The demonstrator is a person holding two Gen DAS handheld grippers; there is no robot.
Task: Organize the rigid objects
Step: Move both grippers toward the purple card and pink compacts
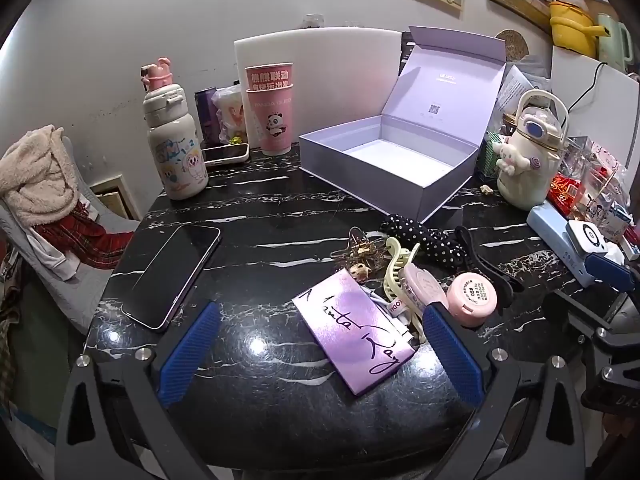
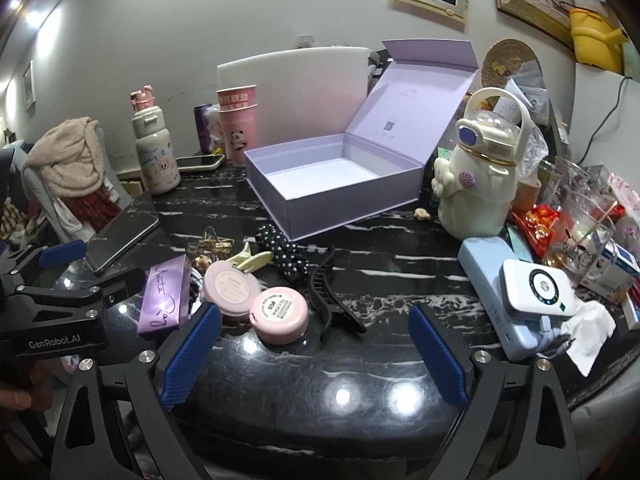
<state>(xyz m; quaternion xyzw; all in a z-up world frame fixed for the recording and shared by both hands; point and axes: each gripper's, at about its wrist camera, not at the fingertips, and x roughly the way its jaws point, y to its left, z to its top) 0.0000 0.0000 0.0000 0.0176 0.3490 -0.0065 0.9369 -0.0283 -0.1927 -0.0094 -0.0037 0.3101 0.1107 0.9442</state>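
While both the left gripper and right gripper hover wide open and empty, the small items clustered before the empty lilac box await a first pick, likely the pink compact.

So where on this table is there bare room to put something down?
Bare marble lies between the black phone, the cartoon bottle and the open lilac box, whose inside is empty. The hair clips and pink compacts crowd the front; right edge is cluttered.

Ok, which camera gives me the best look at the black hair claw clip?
The right wrist view: the black claw clip lies whole and unobstructed on the marble table. In the left wrist view it sits far right, partly behind the pink compact.
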